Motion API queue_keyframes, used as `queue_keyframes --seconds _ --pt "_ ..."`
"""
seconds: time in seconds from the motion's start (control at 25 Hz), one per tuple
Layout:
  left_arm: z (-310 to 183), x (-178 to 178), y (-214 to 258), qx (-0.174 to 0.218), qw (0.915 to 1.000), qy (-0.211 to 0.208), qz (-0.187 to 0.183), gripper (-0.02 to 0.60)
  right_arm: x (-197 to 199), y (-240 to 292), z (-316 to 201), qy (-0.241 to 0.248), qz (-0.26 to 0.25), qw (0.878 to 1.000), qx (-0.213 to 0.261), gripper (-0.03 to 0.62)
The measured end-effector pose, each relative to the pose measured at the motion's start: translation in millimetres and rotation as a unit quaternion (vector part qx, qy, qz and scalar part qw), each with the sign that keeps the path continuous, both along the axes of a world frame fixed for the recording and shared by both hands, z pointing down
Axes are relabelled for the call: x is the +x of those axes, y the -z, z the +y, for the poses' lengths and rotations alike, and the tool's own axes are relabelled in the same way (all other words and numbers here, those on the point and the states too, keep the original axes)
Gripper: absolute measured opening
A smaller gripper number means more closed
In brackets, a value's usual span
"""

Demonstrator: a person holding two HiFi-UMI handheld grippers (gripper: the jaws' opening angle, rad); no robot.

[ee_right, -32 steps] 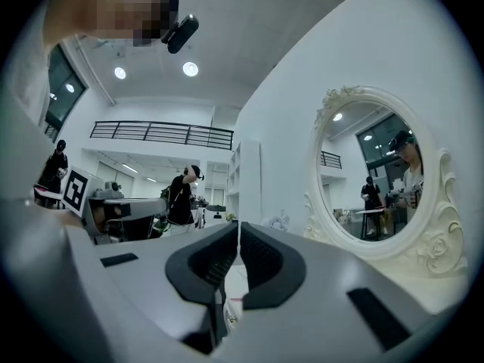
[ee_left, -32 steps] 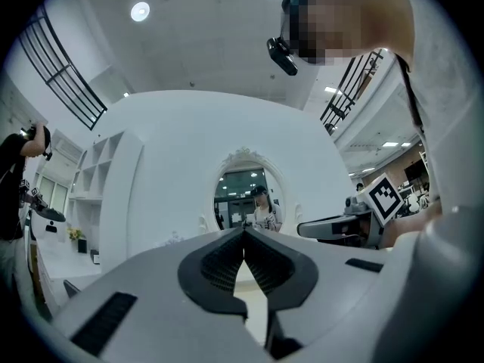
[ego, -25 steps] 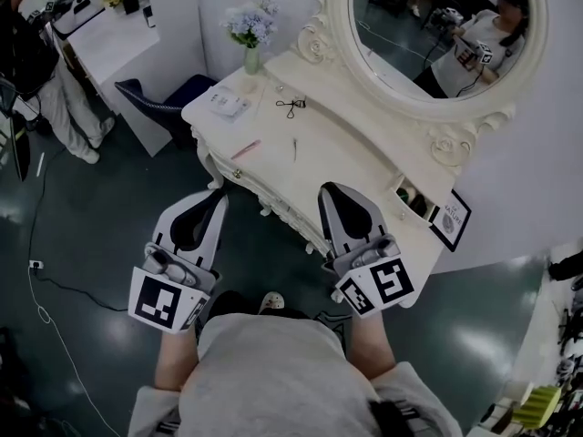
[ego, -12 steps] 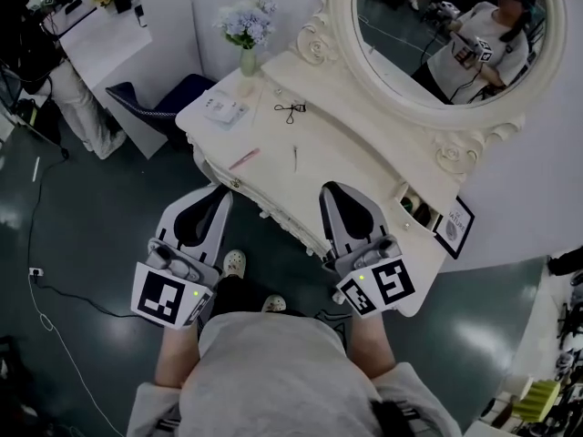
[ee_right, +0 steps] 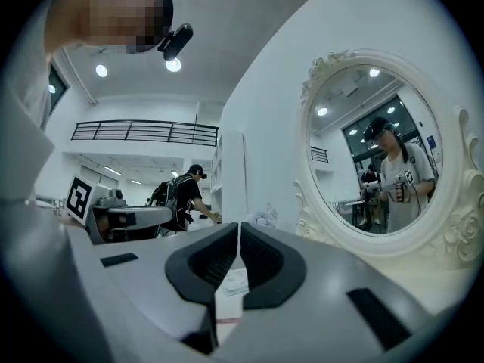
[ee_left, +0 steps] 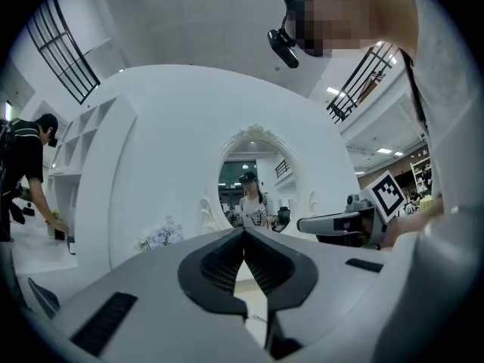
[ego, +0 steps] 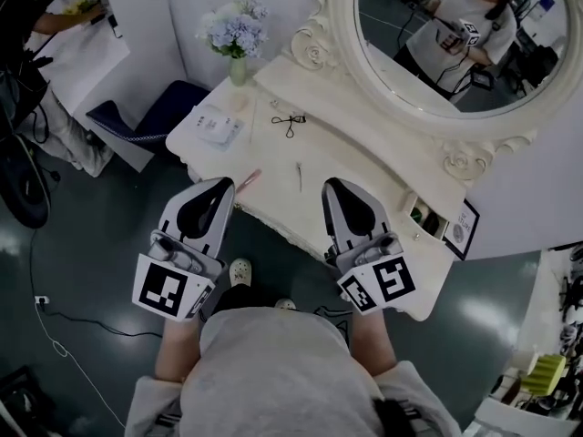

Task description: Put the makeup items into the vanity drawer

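Observation:
On the cream vanity top (ego: 346,167) lie a white flat box (ego: 217,127), a black eyelash curler (ego: 290,122), a pink stick (ego: 248,181) and a thin silver tool (ego: 299,175). My left gripper (ego: 227,182) is shut and empty, its tip at the table's front edge, just left of the pink stick. My right gripper (ego: 329,184) is also shut and empty, with its tip over the front edge, right of the thin tool. In the left gripper view the jaws (ee_left: 243,231) meet with nothing between them, and in the right gripper view the jaws (ee_right: 237,225) do too.
A vase of pale flowers (ego: 235,39) stands at the back left corner under the oval mirror (ego: 446,35). A small open compartment (ego: 421,215) and a framed card (ego: 463,230) sit at the right end. A navy chair (ego: 150,116) stands left of the vanity.
The person has stepped closer to the vanity. Both shut grippers now reach its front edge, and the left tip has come up beside the pink stick.

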State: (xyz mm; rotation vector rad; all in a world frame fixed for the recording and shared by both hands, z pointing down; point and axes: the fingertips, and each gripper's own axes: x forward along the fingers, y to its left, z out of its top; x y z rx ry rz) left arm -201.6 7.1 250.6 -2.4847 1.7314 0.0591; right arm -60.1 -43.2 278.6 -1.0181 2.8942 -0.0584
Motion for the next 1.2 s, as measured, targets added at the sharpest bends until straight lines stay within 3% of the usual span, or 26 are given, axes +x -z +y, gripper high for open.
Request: queue_keyframes --seconds 0.52,0.68,0.88,1.0,1.2 --pt "-82.3 -16.5 -51.1 -0.072 0.9944 -0.077 -0.006 0.015 -26.3 -18.6 -46.2 -0.06 0.016 0.998 -0.032 0.026" --pt "-98.5 -16.8 -81.3 -0.12 0.9879 -0.097 -0.012 0.015 -27.3 -30.0 -52.8 -0.082 0.022 0.995 -0.049 0.026" --pt "-116.6 -15.9 -115.6 -0.145 0.9801 -0.13 -0.038 0.02 -25.2 -39.1 -59.2 -0.109 0.029 0.992 -0.06 0.026" --pt "-121.1 -12.4 -136.2 -0.174 0.9718 -0.153 -0.044 0.126 -22.2 -43.3 -62.3 -0.125 0.031 0.989 -0.067 0.026" --pt "-126.8 -10.5 -167.8 -0.215 0.9593 -0.173 -0.06 0.183 -20.0 -50.5 -65.3 -0.146 0.036 0.986 -0.077 0.025"
